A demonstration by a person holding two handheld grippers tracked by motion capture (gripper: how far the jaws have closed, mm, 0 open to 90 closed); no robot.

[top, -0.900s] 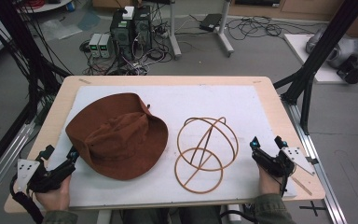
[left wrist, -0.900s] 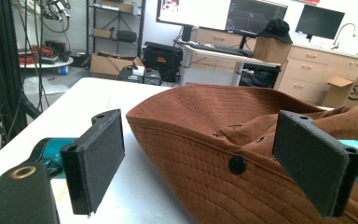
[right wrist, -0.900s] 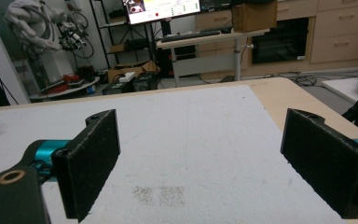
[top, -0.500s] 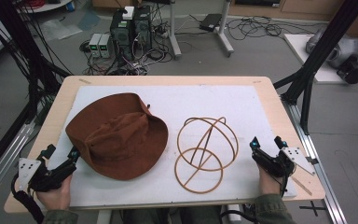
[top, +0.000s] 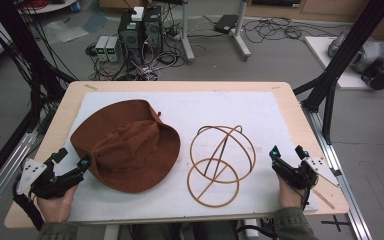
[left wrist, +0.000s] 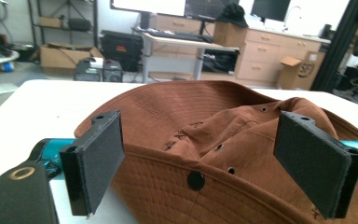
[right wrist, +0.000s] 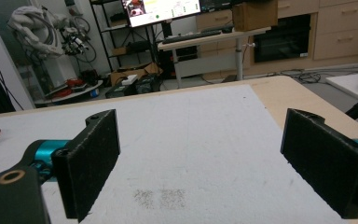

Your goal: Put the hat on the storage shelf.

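High view: brown hat on white mat, table's left half, beside wire stand. Looks soft, light, floppy; prob. best grabbed at brim edge.

Left gripper view: left gripper jaws wide, at near brim w/ snap, eyelets.

Right gripper view: right gripper jaws wide, holding nothing.

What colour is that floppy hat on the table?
The hat is rusty brown all over, seen best in the left gripper view.
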